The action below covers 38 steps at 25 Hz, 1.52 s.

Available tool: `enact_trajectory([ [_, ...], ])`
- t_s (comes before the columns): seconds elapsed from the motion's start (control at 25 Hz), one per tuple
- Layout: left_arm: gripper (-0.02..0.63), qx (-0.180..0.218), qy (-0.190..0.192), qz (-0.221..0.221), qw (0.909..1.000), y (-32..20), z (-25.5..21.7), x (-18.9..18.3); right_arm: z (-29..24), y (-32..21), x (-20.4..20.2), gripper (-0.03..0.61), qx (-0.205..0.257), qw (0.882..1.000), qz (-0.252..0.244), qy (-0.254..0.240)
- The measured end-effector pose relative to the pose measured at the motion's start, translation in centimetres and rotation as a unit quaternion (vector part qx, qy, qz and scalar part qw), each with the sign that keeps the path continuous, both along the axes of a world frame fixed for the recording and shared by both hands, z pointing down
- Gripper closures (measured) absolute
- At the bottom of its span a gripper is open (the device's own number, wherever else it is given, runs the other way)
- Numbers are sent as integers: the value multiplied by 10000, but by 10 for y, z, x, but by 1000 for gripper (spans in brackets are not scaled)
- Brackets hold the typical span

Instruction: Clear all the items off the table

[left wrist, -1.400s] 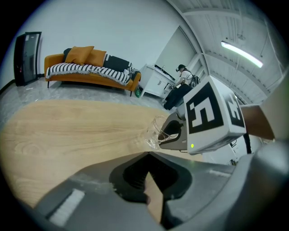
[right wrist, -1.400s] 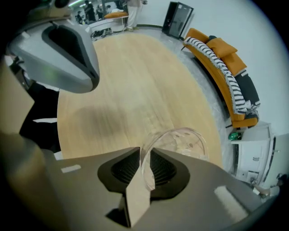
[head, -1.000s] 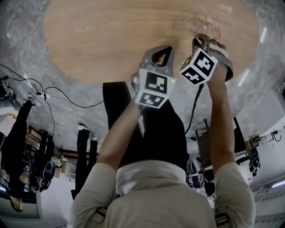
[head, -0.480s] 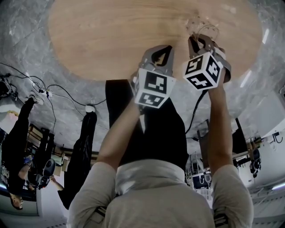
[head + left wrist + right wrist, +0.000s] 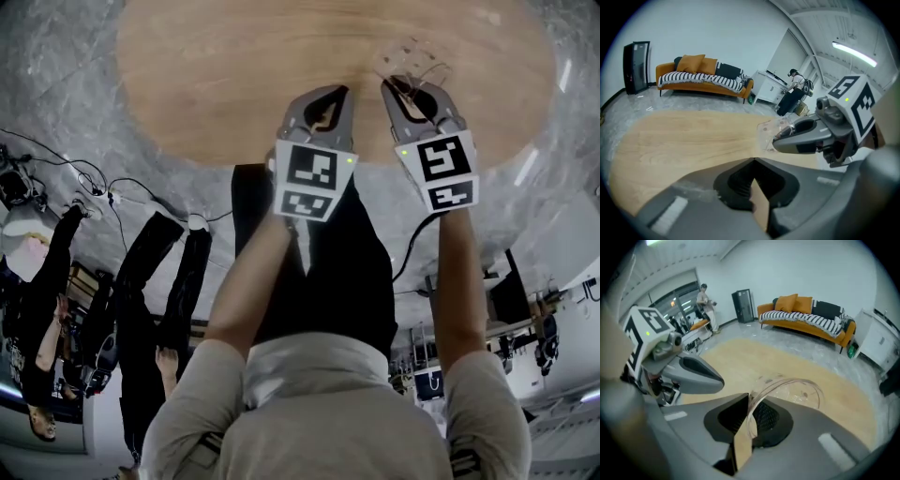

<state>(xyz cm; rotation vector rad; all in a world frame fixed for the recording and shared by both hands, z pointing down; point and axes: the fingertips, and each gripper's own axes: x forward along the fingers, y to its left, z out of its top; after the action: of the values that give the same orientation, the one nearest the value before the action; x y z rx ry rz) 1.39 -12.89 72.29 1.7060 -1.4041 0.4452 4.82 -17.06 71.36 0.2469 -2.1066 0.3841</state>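
Pale wood covers the round worktop (image 5: 234, 84), which looks bare in every view except toward the upper right of the head view, where a clear plastic cup (image 5: 797, 387) is over it. The right hand-held gripper (image 5: 749, 404) is clamped on the cup's rim. The left hand-held gripper (image 5: 753, 161) has its jaws together on nothing. Clearing seems nearly done, with only this cup left to carry off.

An orange sofa (image 5: 707, 89) draped with a striped throw (image 5: 705, 80) lines the wall, a black cabinet (image 5: 635, 67) beside it; a person (image 5: 792, 93) stands at a white counter (image 5: 766, 86); cables (image 5: 111, 197) trail across the marbled floor (image 5: 66, 103).
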Motion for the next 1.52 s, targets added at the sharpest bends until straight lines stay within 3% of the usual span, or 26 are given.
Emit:
enact_trajectory([
  [0.28,594,124,-126,-102,9998,4,-19,-17,-37,10,-15,545,-348,9879,1160,-972],
  [0.48,594,218,-210,-208,9993,8,-60,-16,-81,18,-10,546,-277,9780,1578,-1339],
  [0.96,594,961,-704,-194,9927,4,-194,-39,-207,20,-20,546,368,9621,1893,-1930],
  [1.24,594,1284,-775,-159,9886,11,-254,-42,-271,38,-25,546,790,9555,1855,-2155],
  [1.52,594,2066,-1211,141,9708,15,-348,-32,-355,52,-12,545,1348,9390,1967,-2477],
])
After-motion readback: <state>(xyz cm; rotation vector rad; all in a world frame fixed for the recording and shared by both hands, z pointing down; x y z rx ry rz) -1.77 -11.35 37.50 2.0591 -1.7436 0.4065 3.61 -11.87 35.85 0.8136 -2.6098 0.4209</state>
